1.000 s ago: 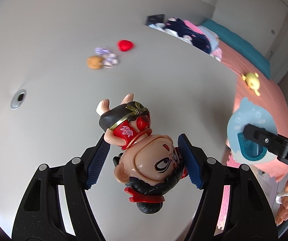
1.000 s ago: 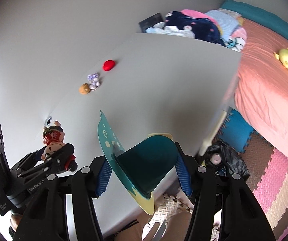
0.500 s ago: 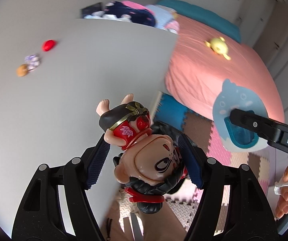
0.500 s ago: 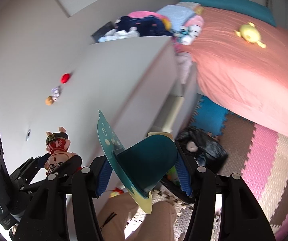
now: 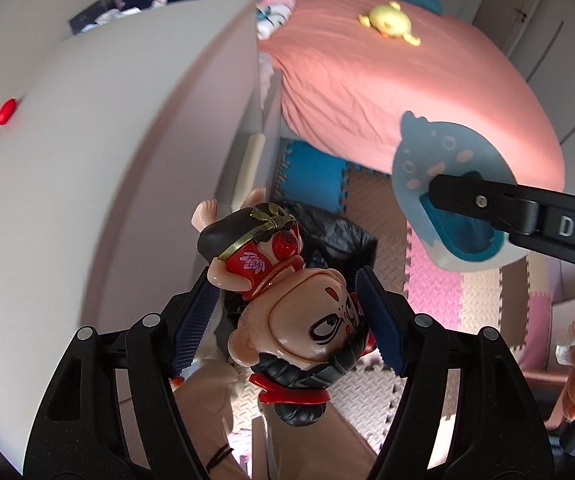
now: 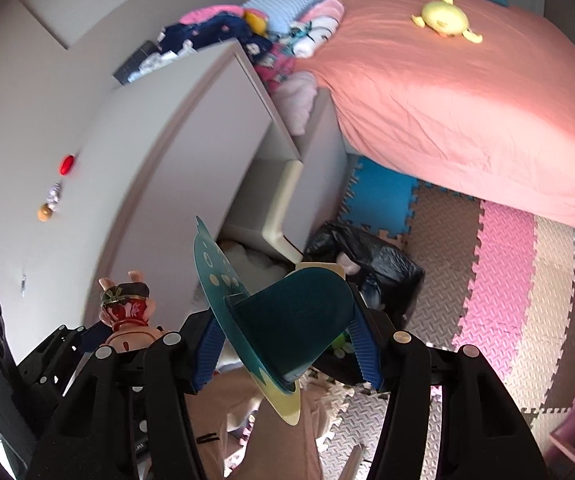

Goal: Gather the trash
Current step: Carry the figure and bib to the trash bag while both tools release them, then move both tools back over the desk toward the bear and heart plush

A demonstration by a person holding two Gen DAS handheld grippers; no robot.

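Left wrist view
- My left gripper (image 5: 287, 320): its blue ribbed pads sit either side of the big-headed plastic doll figurine in red and black (image 5: 283, 304). The jaws have just eased a little wider, and the doll is between them, gripped at the head alone.
- Risk: the glossy rounded head could twist or slide out, body-heavy end leading, before I am over the bag.
- Black plastic trash bag (image 5: 339, 240): on the foam floor mats just beyond my fingertips, half hidden behind the doll.

Right wrist view
- My right gripper (image 6: 283, 340): pinching the dark teal scoop-shaped plastic piece with the pale spotted flat plate (image 6: 287, 320) across its curved pocket.
- Risk: the thin shell may flex and pop free, and the wide plate could catch the bag's rim.
- Bag mouth: crumpled, ahead and right of my fingers; I cannot tell how open it is, so a drop could land on the mats.
- Crowding: both tools are close together, and the plate may knock the doll.
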